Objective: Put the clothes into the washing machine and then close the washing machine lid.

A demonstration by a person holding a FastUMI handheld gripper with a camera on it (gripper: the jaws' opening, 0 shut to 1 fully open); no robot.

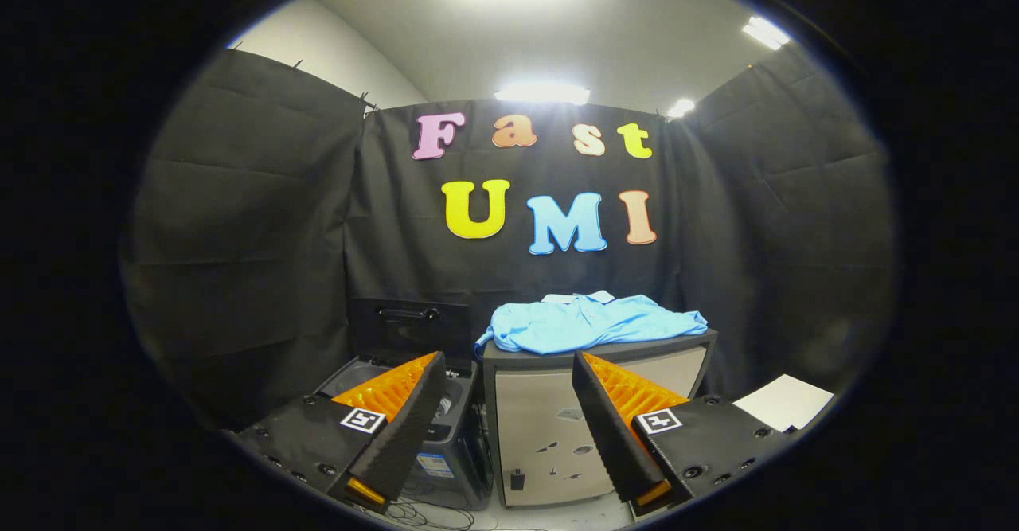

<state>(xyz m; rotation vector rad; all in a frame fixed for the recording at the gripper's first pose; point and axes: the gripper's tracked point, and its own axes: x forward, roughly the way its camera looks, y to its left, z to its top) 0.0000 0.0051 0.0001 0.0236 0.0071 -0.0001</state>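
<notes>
Clothes [589, 322], a light blue shirt with a pale collar, lie crumpled on top of a grey cabinet [549, 435], well beyond the tool's fingertips and a little above them in the gripper view. One sleeve hangs over the cabinet's near left corner. The cabinet has a dark top slab and a pale front panel with a few small dark marks on it.

Just beside the cabinet, on its left, stands the washing machine [446, 443], a dark top-loading box set lower than the cabinet top. Its lid [408, 326] is raised upright at the back, with a handle across it, and the tub opening shows behind the left finger; what lies inside is too dim to make out.

The tool [509, 376] is released, its two fingers spread wide apart with nothing between them. The left finger overlaps the washing machine's opening, and the right finger overlaps the cabinet's front. Both hang short of the shirt, not touching it.

A white sheet [784, 402] lies low beyond the right finger. Thin cables [422, 515] trail on the floor under the machine.
</notes>
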